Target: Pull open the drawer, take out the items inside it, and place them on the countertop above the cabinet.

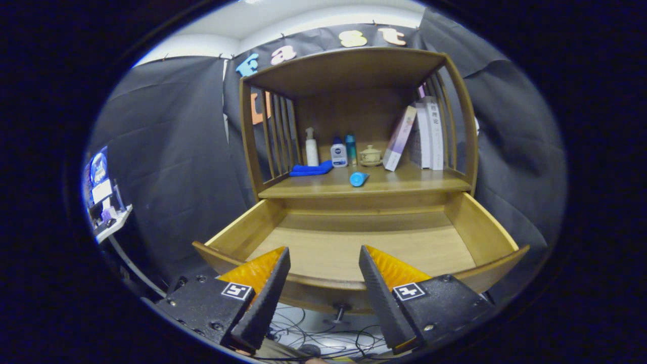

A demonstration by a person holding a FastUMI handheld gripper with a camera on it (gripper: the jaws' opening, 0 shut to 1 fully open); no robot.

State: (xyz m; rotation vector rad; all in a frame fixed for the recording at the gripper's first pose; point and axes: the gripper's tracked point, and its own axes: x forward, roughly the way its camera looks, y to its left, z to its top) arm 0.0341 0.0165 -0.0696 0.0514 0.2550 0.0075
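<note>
1. The drawer [354,253] stands pulled out, its wooden floor bare; its knob [340,309] sits on the near front.
2. The claw [323,270] hangs open above the drawer's front rim, gripping nothing.
3. A blue tube [358,178] lies on the desk [404,183] beyond; bottles [338,153] and books [427,134] stand farther back.

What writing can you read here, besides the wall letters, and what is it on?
Nothing reads clearly.
Spine of the white book: characters, too blurred.
Cover of the leaning book: print too small.
Front of the blue-capped bottle: logo too small.
The gripper, open over the drawer: square markers, no words.
</note>
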